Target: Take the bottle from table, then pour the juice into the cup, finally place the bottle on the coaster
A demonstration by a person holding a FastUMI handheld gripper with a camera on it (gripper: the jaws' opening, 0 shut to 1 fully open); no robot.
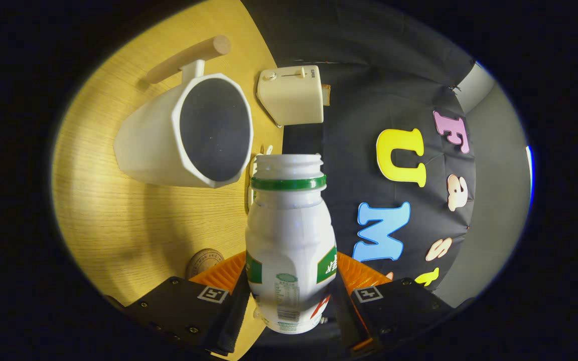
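My gripper [291, 273] is shut on a white plastic bottle [291, 225] with a green neck ring and a green label, both fingers pressing on its lower body. The bottle has no cap, and its open mouth points ahead, away from the fingers. The view is rolled sideways, so the wooden table [113, 225] stands on the left. A white faceted cup [148, 140] with a dark inside and a wooden handle rests on the table, just beyond and left of the bottle's mouth. A round cork coaster [203, 260] lies on the table close to my left finger.
A cream toaster [291, 95] with a slice of bread in it stands at the table's far edge, beyond the cup. A small white thing [252, 175] shows partly behind the bottle's neck. The black booth wall lies to the right.
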